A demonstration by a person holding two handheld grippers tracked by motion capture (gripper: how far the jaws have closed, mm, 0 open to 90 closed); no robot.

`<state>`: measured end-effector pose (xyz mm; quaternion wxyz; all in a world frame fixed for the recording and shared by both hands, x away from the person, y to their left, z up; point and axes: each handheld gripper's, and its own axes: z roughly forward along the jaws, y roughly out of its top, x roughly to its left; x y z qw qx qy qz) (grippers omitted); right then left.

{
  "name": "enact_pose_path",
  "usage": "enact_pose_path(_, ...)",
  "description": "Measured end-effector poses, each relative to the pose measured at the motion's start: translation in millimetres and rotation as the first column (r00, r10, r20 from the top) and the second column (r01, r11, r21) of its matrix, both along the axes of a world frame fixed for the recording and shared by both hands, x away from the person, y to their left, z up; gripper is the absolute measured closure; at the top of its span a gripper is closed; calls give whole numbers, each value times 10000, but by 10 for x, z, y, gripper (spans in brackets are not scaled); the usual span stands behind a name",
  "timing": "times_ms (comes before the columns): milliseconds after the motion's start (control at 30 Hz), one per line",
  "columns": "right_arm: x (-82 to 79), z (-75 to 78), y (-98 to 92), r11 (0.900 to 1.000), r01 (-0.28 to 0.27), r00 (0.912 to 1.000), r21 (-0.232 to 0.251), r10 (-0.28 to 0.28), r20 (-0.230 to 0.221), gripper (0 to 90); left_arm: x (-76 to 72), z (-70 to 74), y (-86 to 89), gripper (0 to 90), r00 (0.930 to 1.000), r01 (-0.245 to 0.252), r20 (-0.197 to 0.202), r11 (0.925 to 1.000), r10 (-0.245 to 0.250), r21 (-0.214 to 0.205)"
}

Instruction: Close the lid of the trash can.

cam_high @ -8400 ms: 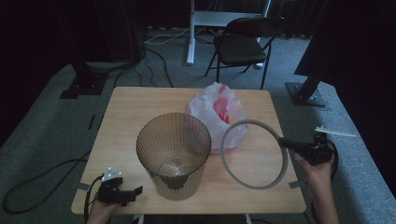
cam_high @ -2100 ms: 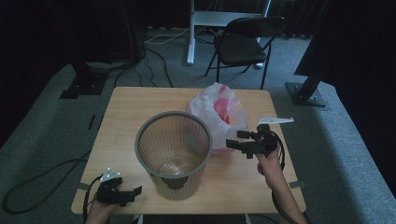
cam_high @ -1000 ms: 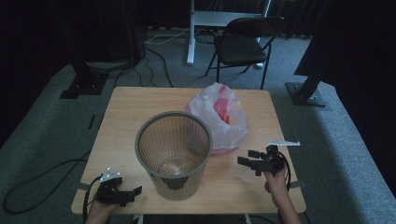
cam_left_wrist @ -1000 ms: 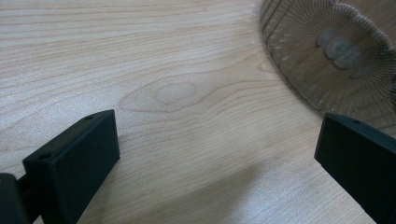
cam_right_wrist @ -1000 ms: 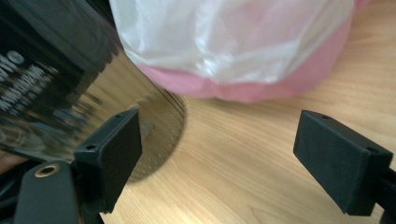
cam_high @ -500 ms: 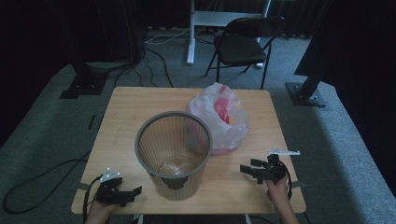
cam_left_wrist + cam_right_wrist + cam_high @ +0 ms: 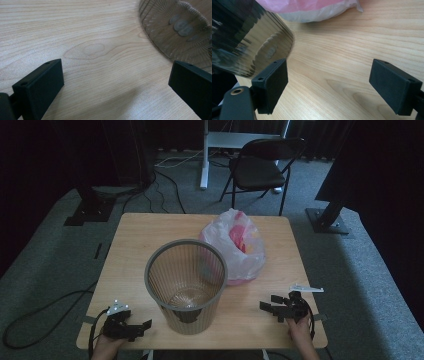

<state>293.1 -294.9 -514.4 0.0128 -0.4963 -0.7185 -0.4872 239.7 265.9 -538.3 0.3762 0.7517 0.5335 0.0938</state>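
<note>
**Bin upright mid-table, both grippers empty at the near edge**

Standing at the middle of the table (image 7: pixel 125 245): a ribbed, see-through bin (image 7: pixel 185 285), grey ring seated round its rim, mouth up. Just behind it and touching its far side, a thin plastic bag (image 7: pixel 240 247) with pink and yellow inside. Left gripper (image 7: pixel 131 330) low at the near left corner, jaws spread wide over bare wood, pinching nothing. Right gripper (image 7: pixel 272 308) near the right edge, jaws likewise wide apart and empty, pointed toward the bin's base.

Likely light and thin-walled, that bin: stiff enough at the ringed rim, springy and slick along the ribs. Best bite probably on the rim itself, one jaw inside, one outside. Bag soft, crinkly, slippery; better gathered at its loose top than squeezed at the belly.
</note>
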Motion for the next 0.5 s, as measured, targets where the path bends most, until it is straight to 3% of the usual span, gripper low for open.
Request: enact_pose_path(500,-144,-97,-132,9996,259,9996,-142,-261,-129,147,-3,0,1,0,10000,-3,4,10000,3,6)
